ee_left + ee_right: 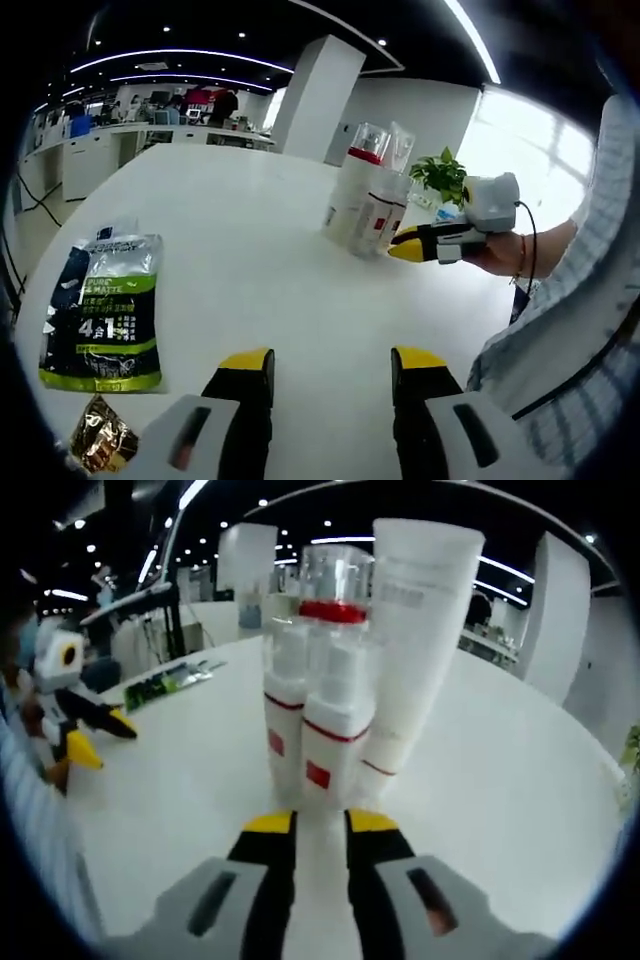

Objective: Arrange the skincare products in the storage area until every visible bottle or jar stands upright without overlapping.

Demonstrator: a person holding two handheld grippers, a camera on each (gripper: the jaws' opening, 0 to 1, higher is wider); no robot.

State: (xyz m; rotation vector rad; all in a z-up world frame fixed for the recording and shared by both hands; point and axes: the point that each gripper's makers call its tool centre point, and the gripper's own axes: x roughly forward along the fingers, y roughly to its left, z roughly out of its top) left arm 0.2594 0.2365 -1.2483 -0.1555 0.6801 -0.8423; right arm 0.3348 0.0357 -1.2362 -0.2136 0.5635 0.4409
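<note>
Up front in the left gripper view, the left tongs (333,362) rise from the bottom with their yellow-tipped jaws spread wide and nothing between them, over a bare part of the white bench (250,240). Far and to the right on the bench, a tight cluster of skincare products stands upright: two white spray bottles (366,215) with red labels, a red-banded bottle with a clear cap (366,145) behind them, and a white tube (400,150) standing on its cap. The right tongs (402,243) come in from the right, held in a person's hand (500,250), their yellow tip just beside the base of the nearest bottle; from here I cannot tell whether they touch it. On the near left of the bench lies a flat dark and green sachet pack (102,312), and a small golden foil packet (103,432) lies nearer still. A green plant (440,175) sits at the far right, behind the cluster.

Next, in the right gripper view, the right tongs (320,825) rise from the bottom with their jaws drawn close, a narrow gap left between the yellow tips and nothing gripped. The white spray bottles (320,725) stand directly ahead, touching side by side, well apart from any edge of the bench (500,780). The red-banded bottle with a clear cap (335,585) stands behind them and the white tube (415,630) stands against their right. At the far left, the left tongs (95,735) show with their jaws apart, and the sachet pack (165,685) lies beyond them.
</note>
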